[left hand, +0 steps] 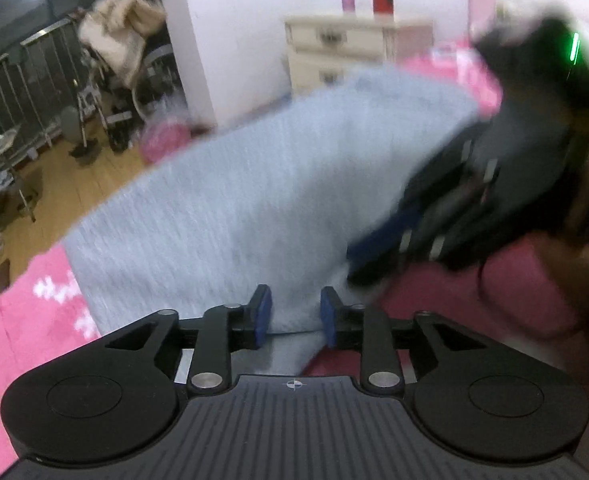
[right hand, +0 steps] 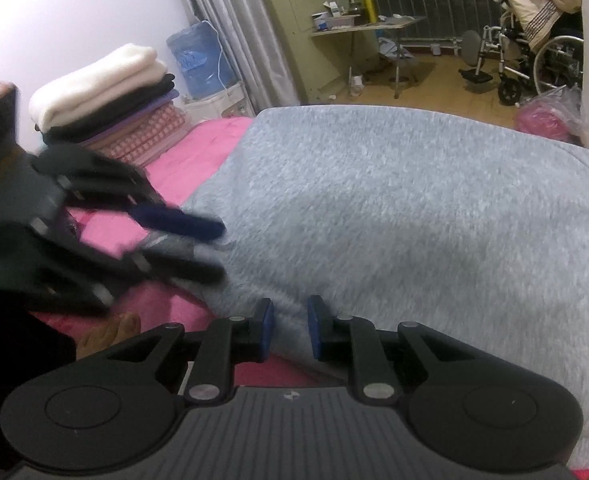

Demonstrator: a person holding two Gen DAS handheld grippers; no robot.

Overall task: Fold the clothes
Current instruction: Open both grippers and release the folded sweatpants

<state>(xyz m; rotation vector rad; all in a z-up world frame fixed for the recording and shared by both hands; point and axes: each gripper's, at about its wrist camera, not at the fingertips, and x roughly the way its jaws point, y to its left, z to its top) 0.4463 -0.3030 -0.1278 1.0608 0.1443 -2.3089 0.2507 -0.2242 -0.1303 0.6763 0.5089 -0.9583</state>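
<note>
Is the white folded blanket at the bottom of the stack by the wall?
No, the white folded blanket lies on top of the stack, above the black layer.

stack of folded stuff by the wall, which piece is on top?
The white one, thick and fluffy, tops the folded stack. Beneath it lie a black piece, a purple one, then a pink checked one at the bottom.
</note>
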